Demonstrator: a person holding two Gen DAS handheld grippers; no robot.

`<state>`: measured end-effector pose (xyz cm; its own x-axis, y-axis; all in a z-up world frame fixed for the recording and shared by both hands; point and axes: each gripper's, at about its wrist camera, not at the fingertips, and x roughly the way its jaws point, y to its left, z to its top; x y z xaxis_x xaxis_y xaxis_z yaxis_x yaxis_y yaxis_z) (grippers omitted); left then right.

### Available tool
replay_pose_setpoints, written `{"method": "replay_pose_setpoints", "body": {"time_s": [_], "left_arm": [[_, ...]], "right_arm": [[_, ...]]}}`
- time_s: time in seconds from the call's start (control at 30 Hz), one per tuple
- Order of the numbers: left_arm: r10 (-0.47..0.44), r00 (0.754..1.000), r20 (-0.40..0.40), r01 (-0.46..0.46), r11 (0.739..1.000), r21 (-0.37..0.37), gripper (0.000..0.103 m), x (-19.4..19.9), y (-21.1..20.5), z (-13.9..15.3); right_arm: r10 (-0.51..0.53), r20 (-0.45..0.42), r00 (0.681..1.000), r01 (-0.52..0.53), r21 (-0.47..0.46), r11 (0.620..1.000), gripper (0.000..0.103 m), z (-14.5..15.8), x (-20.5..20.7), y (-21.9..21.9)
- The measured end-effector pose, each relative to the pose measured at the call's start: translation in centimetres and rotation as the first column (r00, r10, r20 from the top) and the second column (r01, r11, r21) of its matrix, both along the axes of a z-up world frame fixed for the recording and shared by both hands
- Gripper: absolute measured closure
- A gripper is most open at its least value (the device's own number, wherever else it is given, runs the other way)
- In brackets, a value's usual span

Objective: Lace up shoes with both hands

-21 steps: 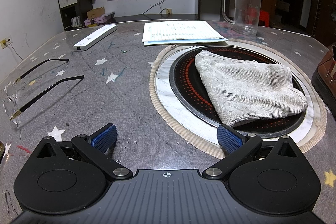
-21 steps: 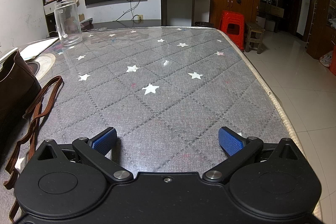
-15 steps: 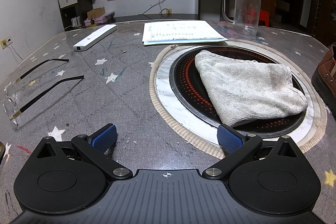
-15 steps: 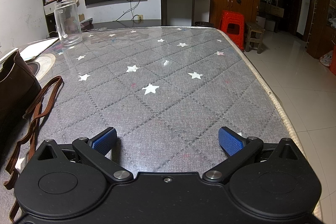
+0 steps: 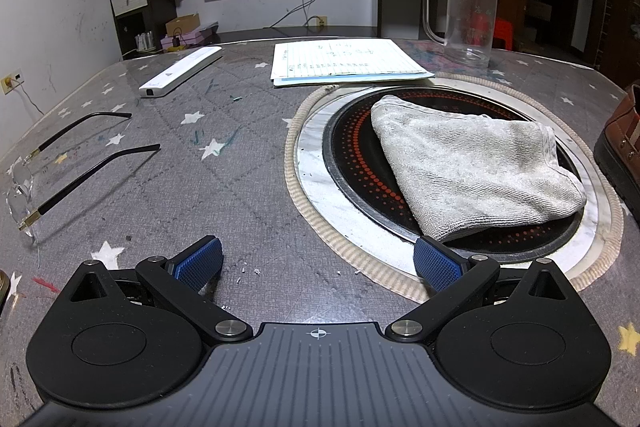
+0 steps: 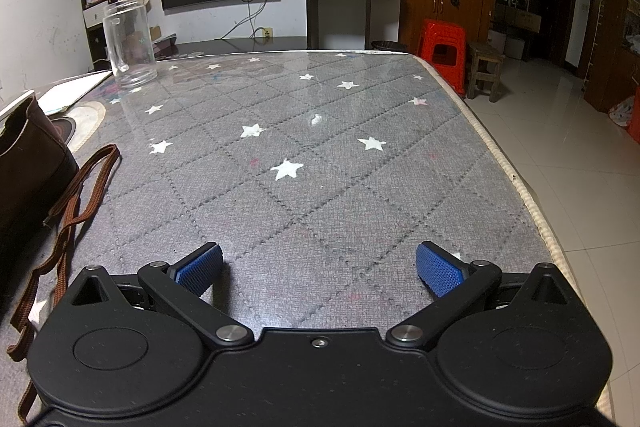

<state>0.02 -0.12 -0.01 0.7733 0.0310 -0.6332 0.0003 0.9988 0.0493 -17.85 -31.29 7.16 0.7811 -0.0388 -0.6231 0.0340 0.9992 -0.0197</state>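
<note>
The left gripper (image 5: 316,261) sits low over the desk (image 5: 240,187), fingers (image 5: 198,261) spread wide apart and holding nothing. The right gripper (image 6: 318,265) sits the same way, fingers (image 6: 438,269) wide apart and empty. The shoe (image 6: 28,163) stands on the desk, just right of the round cooktop (image 5: 352,163) that carries a towel (image 5: 472,167). Its brown lace (image 6: 72,203) trails loose from the shoe across the desk, left of the right gripper. Glasses (image 5: 48,179) lie well left of the cooktop.
</note>
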Motion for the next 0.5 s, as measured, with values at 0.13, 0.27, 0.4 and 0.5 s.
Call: {"method": "replay_pose_setpoints", "body": {"time_s": [0.13, 0.27, 0.4, 0.5], "left_arm": [[0.0, 1.0, 0.0, 0.0, 1.0, 0.0, 0.0, 0.0, 0.0, 0.0], [0.0, 1.0, 0.0, 0.0, 1.0, 0.0, 0.0, 0.0, 0.0, 0.0], [0.0, 1.0, 0.0, 0.0, 1.0, 0.0, 0.0, 0.0, 0.0, 0.0], [0.0, 1.0, 0.0, 0.0, 1.0, 0.0, 0.0, 0.0, 0.0, 0.0]], "right_arm": [[-0.02, -0.007, 1.0, 0.02, -0.001, 1.0, 0.0, 0.1, -0.1, 0.3], [0.005, -0.007, 1.0, -0.005, 0.026, 1.0, 0.0, 0.3, -0.1, 0.8], [0.045, -0.009, 0.999, -0.044, 0.045, 0.998, 0.0, 0.6, 0.0, 1.6], [0.089, -0.007, 0.996, -0.088, 0.051, 0.995, 0.0, 1.1, -0.1, 2.5]]}}
